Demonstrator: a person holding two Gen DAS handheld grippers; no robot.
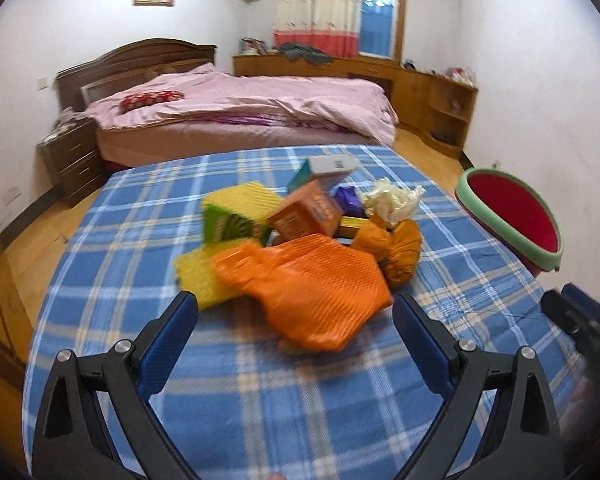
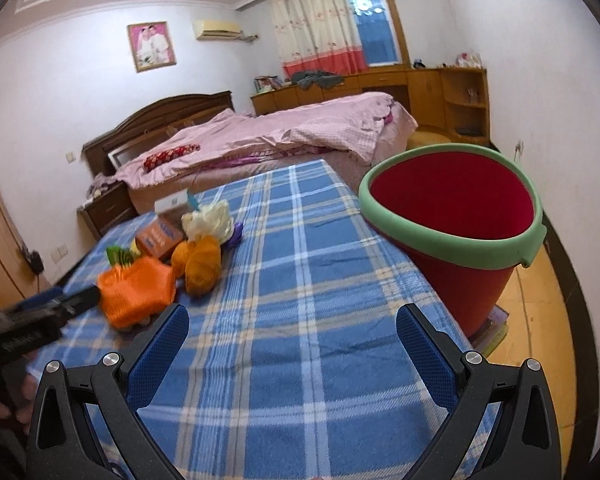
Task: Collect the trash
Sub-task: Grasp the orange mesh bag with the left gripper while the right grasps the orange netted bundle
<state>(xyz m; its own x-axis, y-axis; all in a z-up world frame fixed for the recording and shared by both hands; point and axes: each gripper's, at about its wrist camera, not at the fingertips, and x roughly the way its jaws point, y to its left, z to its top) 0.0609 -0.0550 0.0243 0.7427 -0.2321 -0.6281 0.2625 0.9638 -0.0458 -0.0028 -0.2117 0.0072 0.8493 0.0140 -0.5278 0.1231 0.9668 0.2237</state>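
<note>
left claw [image 1: 296, 312]: wide, nothing held, just short of orange bag [image 1: 312, 284] at near edge of trash pile on tabletop [image 1: 260, 400].
right claw [image 2: 292, 324]: wide, nothing held, over bare cloth.
bin [image 2: 452, 236]: beside tabletop's right edge.
step: first pickup, likely.
next: close on bag, carry to bin.

The right gripper [image 2: 292, 328] hangs over the blue plaid cloth [image 2: 300, 280], jaws spread wide with nothing between them. At two o'clock stands a red bin [image 2: 480, 280] with a green rim, beside the cloth's edge. At ten o'clock lies a trash pile: an orange mesh bag [image 2: 134, 290], an orange box [image 2: 160, 236], crumpled white paper [image 2: 210, 220]. The left gripper [image 2: 76, 300] reaches in at nine o'clock, touching the mesh bag.
</note>
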